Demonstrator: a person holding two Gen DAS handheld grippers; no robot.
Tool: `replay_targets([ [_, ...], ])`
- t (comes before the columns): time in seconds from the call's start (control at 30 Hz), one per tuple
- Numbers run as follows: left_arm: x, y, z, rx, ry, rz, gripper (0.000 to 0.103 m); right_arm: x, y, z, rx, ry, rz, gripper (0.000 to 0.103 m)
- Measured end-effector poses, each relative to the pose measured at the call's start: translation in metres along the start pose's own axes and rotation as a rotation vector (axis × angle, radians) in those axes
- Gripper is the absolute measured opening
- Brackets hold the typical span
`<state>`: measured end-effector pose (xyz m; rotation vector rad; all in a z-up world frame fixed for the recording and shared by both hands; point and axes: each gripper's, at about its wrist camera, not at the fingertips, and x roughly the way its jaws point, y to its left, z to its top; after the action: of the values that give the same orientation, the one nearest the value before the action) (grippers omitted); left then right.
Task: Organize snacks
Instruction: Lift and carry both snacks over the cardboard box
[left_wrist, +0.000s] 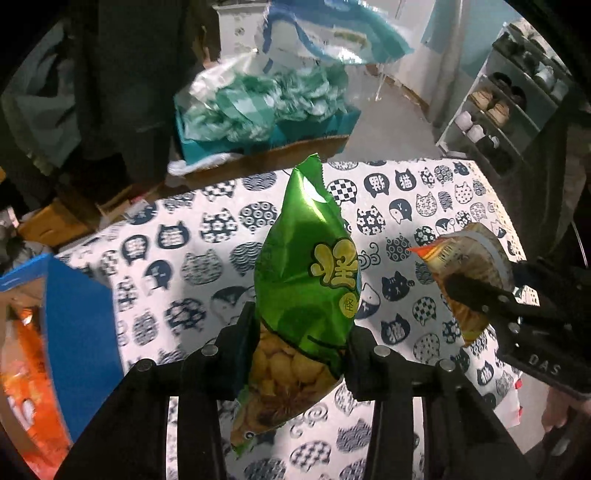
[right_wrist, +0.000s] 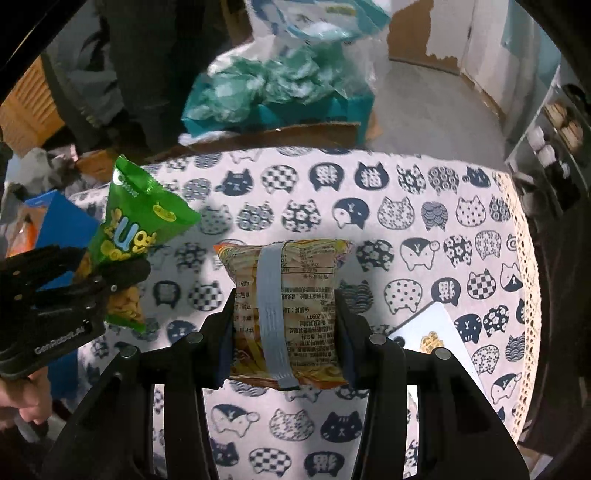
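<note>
Nearest in the left wrist view, the left gripper (left_wrist: 301, 332) has its two black jaws pressed against the sides of a glossy green snack bag printed with yellow characters and round biscuits (left_wrist: 306, 280) — the bag stands upright between the jaws, its crimped top pointing away, lifted clear of the white tablecloth patterned with dark blue cat heads (left_wrist: 192, 266). In the right wrist view, the right gripper (right_wrist: 284, 325) clamps a yellow-orange snack packet with its printed back and grey seam facing the camera (right_wrist: 284, 295); the jaws stand narrow, squeezing the packet's two sides, and it too hangs above the cloth. Each gripper shows in the other's view: the right one with its packet at the right of the left view, the left one with its green bag at the left of the right view, a hand (right_wrist: 27, 398) gripping its handle below. On the cloth at the near right lies a white card with a gold mark (right_wrist: 432, 332). At the left edge stands a blue cardboard box with orange packets inside (left_wrist: 74, 325). Farther off, past the table's far edge, sits a teal box heaped with green-and-white plastic wrappers (left_wrist: 266, 103) — and at the far right a white shoe rack (left_wrist: 498, 110) stands on the grey floor.
</note>
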<state>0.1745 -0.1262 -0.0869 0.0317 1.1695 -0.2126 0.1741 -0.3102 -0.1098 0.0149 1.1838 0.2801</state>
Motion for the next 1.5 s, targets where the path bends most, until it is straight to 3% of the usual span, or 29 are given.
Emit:
replay_targets([
  [0.6, -0.111, 0.034, -0.055, 0.033, -0.14, 0.096, 0.041, -0.053, 0.082, -0.009, -0.156, -0.065, 0.071, 0.044],
  [1.13, -0.15, 0.086, -0.088, -0.034, -0.194, 0.098, 0.042, -0.077, 0.16, -0.015, -0.263, -0.074, 0.165, 0.044],
  [1.5, -0.167, 0.16, -0.098, -0.159, -0.221, 0.13, 0.042, -0.072, 0.222, -0.001, -0.33, -0.079, 0.184, 0.044],
])
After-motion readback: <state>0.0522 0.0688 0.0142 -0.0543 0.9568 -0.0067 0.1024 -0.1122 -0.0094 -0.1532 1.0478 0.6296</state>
